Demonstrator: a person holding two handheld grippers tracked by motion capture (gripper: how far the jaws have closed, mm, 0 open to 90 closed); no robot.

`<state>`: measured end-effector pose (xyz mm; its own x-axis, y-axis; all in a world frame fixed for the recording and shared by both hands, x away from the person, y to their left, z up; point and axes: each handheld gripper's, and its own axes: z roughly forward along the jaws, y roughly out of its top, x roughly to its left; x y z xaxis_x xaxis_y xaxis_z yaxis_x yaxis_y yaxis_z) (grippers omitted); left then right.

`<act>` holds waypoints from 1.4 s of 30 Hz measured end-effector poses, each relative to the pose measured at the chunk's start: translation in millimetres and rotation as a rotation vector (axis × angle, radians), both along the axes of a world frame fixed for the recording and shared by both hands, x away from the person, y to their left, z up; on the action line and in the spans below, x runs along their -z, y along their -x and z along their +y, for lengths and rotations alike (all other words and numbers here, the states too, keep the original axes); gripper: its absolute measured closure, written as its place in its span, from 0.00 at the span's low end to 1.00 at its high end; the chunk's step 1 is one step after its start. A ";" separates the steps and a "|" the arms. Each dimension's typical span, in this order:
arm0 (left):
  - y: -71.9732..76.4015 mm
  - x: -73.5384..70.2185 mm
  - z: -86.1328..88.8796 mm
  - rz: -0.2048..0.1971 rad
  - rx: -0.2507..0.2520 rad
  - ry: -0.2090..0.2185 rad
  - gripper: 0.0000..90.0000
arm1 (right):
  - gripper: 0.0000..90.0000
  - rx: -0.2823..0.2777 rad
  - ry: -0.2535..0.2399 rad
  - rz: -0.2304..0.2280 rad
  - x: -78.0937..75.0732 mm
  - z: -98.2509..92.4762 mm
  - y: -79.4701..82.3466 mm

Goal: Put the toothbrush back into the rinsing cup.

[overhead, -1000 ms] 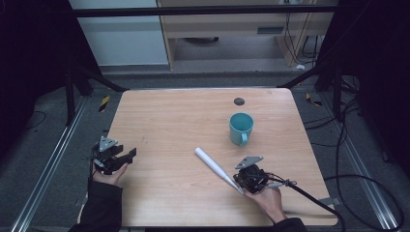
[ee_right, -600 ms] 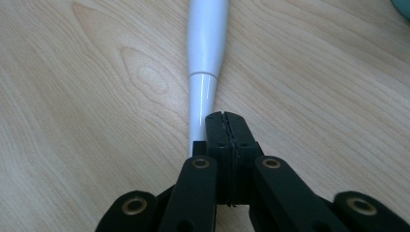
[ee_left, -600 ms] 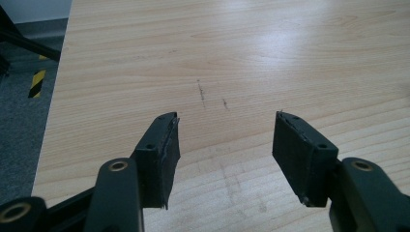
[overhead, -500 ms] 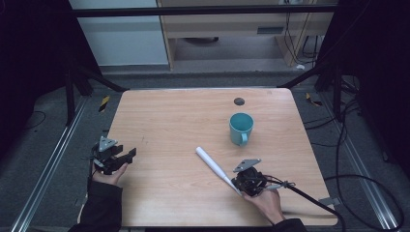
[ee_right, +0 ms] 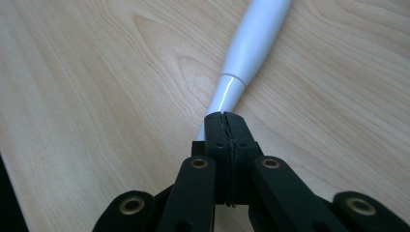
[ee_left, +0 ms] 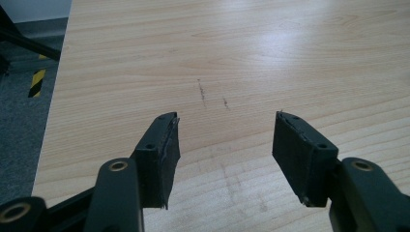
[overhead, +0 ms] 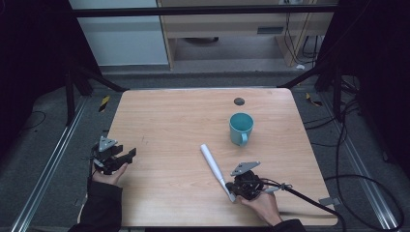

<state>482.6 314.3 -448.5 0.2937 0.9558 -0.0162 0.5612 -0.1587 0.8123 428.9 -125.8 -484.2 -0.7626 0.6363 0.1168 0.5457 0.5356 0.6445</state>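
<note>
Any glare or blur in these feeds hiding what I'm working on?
Left gripper view: a pale sheen washes the table top right, grain still readable. Right gripper view: a bright streak on the white stick, its far end soft. High view: surroundings dark, teal mug clear.

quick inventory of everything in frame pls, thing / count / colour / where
table: 1, light wood, centre of the high view
mug: 1, teal, upright, right of the table's middle, handle toward the person
white tool: 1, white, long and slim, thicker at the far end, near-right part of the table, thin end between the right gripper's jaws
round plug: 1, dark, set in the tabletop near the far edge
cabinet: 1, beige, beyond the table
striped markers: 2, yellow and black, on the floor left and right of the table
left gripper: 1, black, near-left table edge, jaws apart, nothing between them
right gripper: 1, black, near-right, jaws shut on the white tool
cable: 1, black, trails from the right gripper
</note>
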 end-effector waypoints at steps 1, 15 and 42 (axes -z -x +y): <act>0.0 0.1 0.2 0.000 -0.001 0.000 0.47 | 0.99 -0.002 -0.007 -0.001 0.1 0.3 0.3; -0.1 0.3 0.5 0.000 -0.002 0.001 0.47 | 1.00 0.007 -0.054 -0.024 -1.9 0.6 -0.6; -1.6 1.3 -0.7 0.001 -0.002 -0.008 0.47 | 1.00 0.073 -0.128 -0.196 -49.7 27.2 -84.1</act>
<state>484.2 313.6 -449.7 0.2920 0.9564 -0.0093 0.5624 -0.1638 0.8105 513.0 -98.5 -434.5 -0.7313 0.6799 0.0546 0.4378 0.4064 0.8020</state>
